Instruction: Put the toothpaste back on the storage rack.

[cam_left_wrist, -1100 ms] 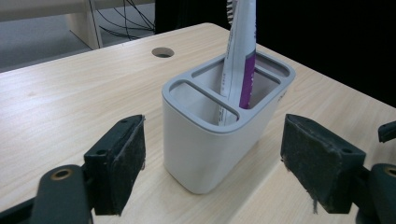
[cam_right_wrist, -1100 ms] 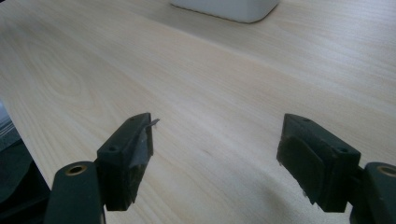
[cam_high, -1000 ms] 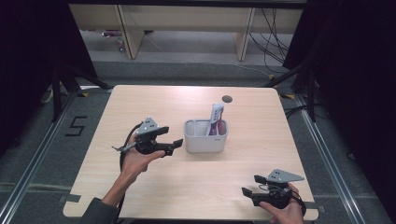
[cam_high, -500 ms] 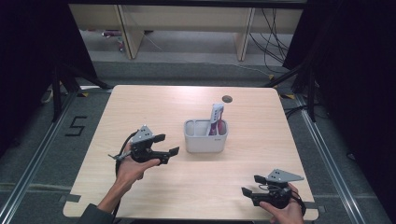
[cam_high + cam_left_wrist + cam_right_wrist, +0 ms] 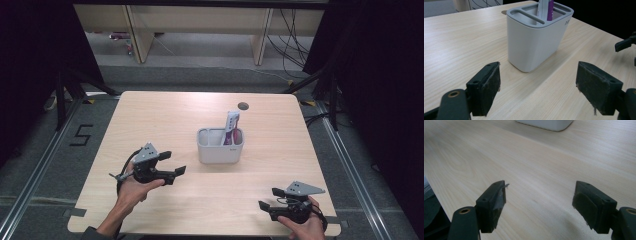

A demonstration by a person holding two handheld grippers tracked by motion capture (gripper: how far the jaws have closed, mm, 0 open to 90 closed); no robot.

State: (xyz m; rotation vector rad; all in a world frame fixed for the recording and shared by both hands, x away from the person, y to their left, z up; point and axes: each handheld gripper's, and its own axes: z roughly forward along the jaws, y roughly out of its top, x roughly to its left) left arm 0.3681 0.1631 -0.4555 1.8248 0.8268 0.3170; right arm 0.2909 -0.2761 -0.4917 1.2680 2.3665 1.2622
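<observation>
A white compartmented holder [image 5: 220,148] stands near the middle of the wooden table [image 5: 165,115]. A white and purple tube [image 5: 231,127] rises upright from its right rear compartment. My left gripper [image 5: 173,163] is open to the left of the holder and points at it with nothing between its fingers. In the left gripper view the holder [image 5: 536,42] and the tube [image 5: 546,10] stand just beyond the gripper [image 5: 537,92]. My right gripper [image 5: 270,198] is open and empty at the front right corner. In the right gripper view the gripper [image 5: 539,205] hovers over bare wood, with the holder's base [image 5: 546,123] at the top edge.
A small round hole [image 5: 243,106] sits in the table's far edge behind the holder. The other gripper's jaw tip [image 5: 625,44] shows at the right of the left gripper view. Wooden shelving legs [image 5: 137,35] and cables lie on the floor beyond the table.
My left gripper has drawn back from the holder toward the table's front and slightly left, still open. The right gripper has stayed put.
</observation>
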